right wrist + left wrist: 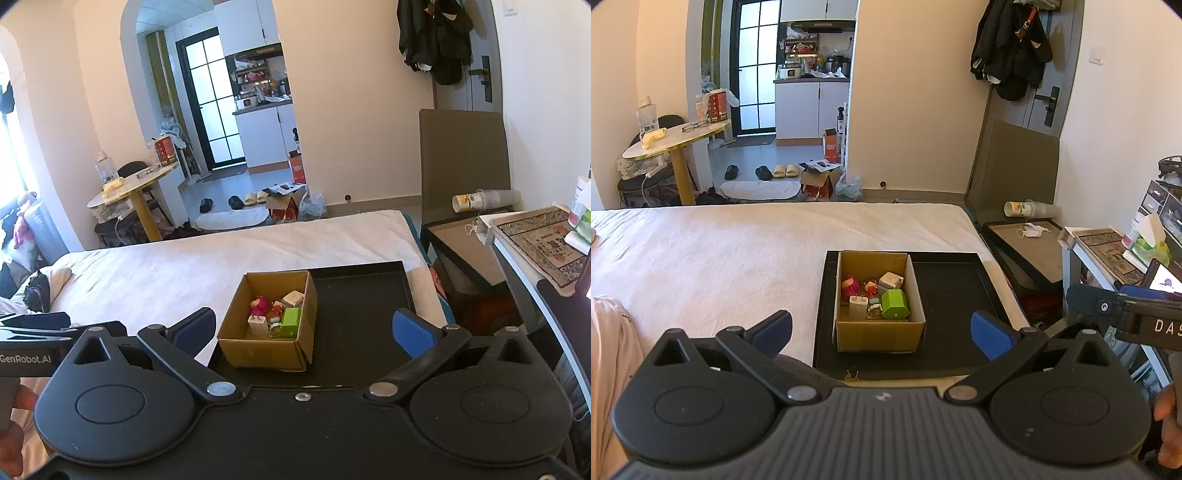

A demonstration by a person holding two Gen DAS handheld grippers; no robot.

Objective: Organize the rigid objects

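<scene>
While both of your claws hang over the near edge of the bed [738, 251], the small things already sit inside the cardboard box [879, 332]. In the left wrist view the box is in the middle of the frame, on the left part of a black tray [953, 295]. Inside it you can see a green block [894, 303], a white plug [857, 306], a pink toy [850, 285] and a few more bits. The right part of the tray is bare. No loose things show on the sheet around it. So the sorting looks nearly done, or fully done. Your left claw [882, 330] is spread wide and holds nothing. Your right claw [304, 328] is spread wide too, and it is empty.
</scene>
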